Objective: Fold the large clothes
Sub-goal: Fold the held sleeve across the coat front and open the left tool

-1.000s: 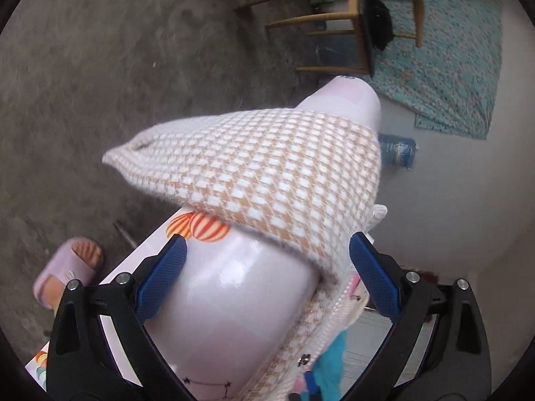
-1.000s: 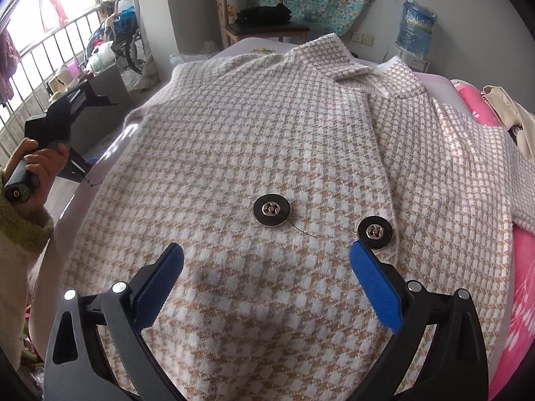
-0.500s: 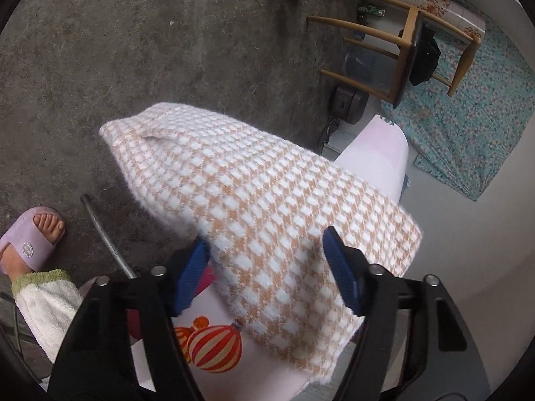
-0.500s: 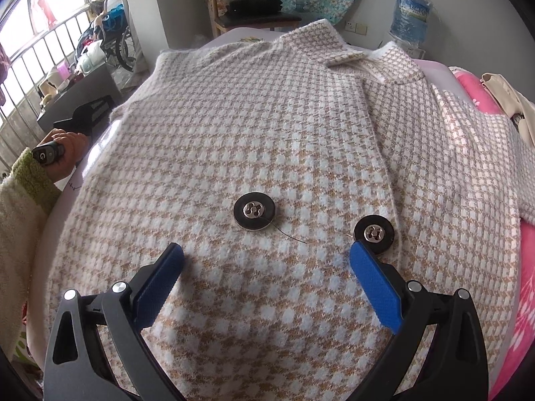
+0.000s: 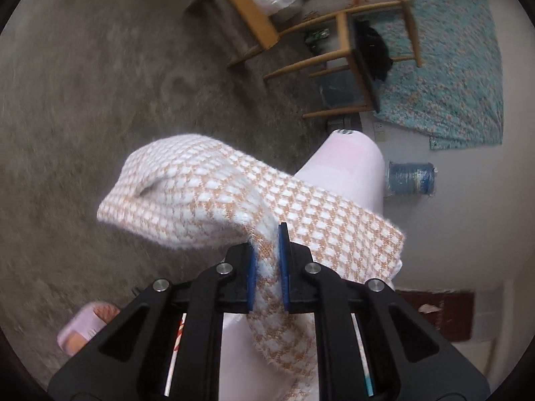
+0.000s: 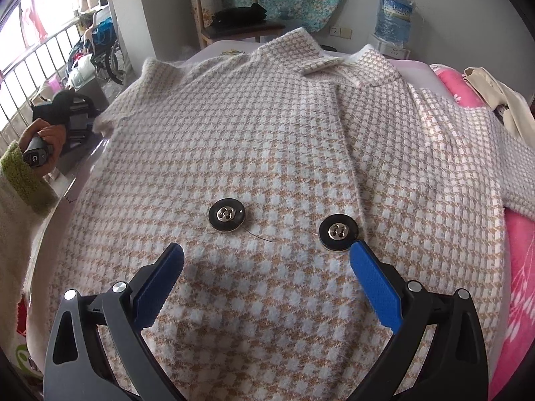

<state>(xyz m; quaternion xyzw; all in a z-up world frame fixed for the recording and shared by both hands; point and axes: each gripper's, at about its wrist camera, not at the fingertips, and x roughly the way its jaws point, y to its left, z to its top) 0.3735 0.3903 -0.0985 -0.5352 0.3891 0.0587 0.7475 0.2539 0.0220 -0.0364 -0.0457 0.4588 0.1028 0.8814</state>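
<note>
The left gripper pinches the sleeve of the houndstooth coat between its blue pads. The right gripper hangs spread over the coat's two buttons (touching neither), the coat lying flat on the bed.

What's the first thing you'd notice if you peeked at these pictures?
The big checked coat spread over the bed, with two shiny black buttons in the middle, just ahead of the open right gripper. At the bed's edge, the left gripper is shut on the sleeve, which hangs out over the grey floor.
</note>
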